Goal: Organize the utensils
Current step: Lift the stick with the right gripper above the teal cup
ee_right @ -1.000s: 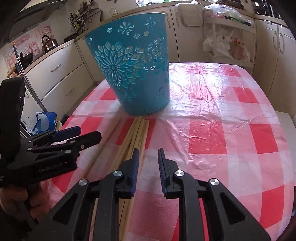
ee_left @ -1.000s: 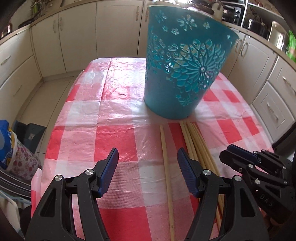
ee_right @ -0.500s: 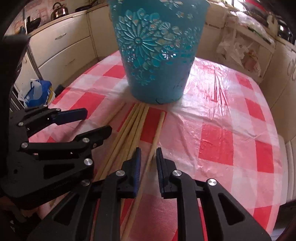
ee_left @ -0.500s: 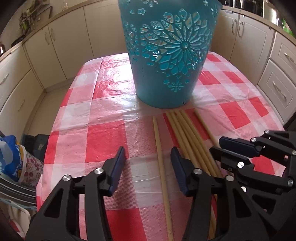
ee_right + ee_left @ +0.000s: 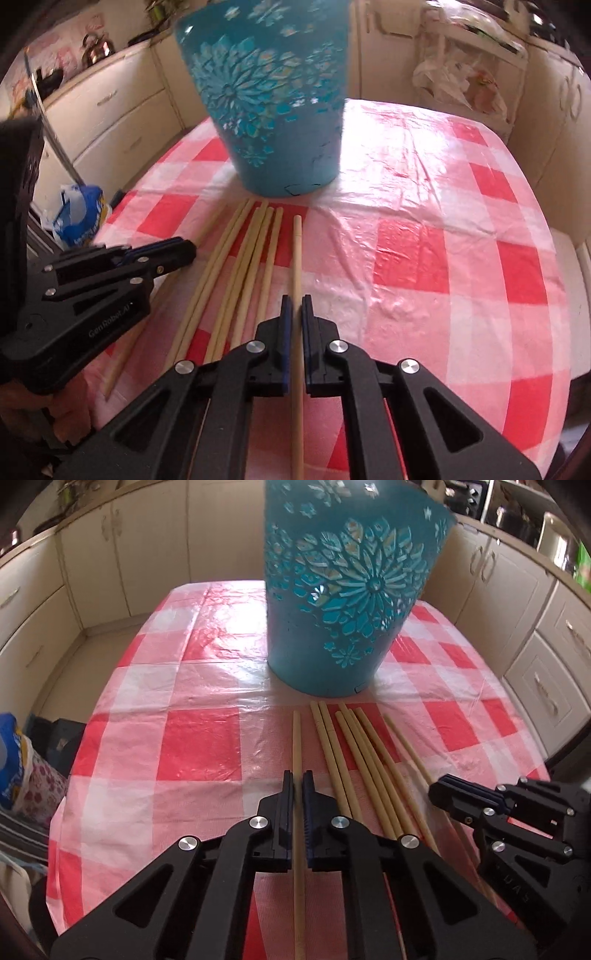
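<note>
A: Tongs first. The left tongs (image 5: 297, 781) have just closed on the outermost pale wooden chopstick (image 5: 296, 746); the right tongs (image 5: 296, 304) have pinched the opposite outer one (image 5: 296, 258).

B: Why the edges?

A: Probably because they lie clear of the bundle of bamboo sticks (image 5: 365, 760) on the red-checked table (image 5: 199, 738), just before the perforated teal plastic bin (image 5: 343, 602).

You see pale wooden chopsticks (image 5: 354, 760) lying side by side on the checked tablecloth, tips toward the upright teal cut-out basket (image 5: 343, 590) just beyond them.

Cream kitchen cabinets (image 5: 122, 554) around the room, beige floor (image 5: 92, 653), kettle (image 5: 96, 46) on counter, daylight glare
</note>
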`<act>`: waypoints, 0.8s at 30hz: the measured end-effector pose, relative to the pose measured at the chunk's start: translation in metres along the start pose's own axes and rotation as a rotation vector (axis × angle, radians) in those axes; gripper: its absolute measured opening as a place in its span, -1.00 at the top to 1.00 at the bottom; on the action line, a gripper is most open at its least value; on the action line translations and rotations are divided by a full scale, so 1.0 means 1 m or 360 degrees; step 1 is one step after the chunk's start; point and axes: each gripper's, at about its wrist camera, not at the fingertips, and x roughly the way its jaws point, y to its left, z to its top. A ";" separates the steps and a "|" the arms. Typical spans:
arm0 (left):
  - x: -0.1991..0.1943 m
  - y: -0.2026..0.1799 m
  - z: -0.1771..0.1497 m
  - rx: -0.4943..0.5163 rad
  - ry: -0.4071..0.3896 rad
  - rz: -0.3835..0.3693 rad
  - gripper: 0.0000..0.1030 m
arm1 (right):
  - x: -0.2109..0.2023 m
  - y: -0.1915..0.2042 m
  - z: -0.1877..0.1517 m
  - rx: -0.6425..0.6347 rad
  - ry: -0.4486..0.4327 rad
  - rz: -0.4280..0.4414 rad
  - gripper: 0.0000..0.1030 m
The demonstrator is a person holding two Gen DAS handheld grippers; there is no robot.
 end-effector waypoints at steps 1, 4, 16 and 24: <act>-0.006 0.002 -0.002 -0.0032 -0.0036 -0.0003 0.91 | -0.007 -0.004 -0.004 0.0048 -0.0047 0.0017 0.88; -0.027 0.006 -0.009 -0.0103 -0.0179 -0.0023 0.91 | -0.029 -0.014 -0.018 0.0165 -0.0225 0.0065 0.88; -0.129 0.022 0.013 -0.0170 -0.0806 -0.0108 0.91 | -0.109 -0.010 -0.012 0.0262 -0.0798 -0.0015 0.88; -0.157 0.036 0.065 -0.0226 -0.0977 -0.0268 0.91 | -0.142 -0.001 0.020 0.0236 -0.1068 0.0033 0.88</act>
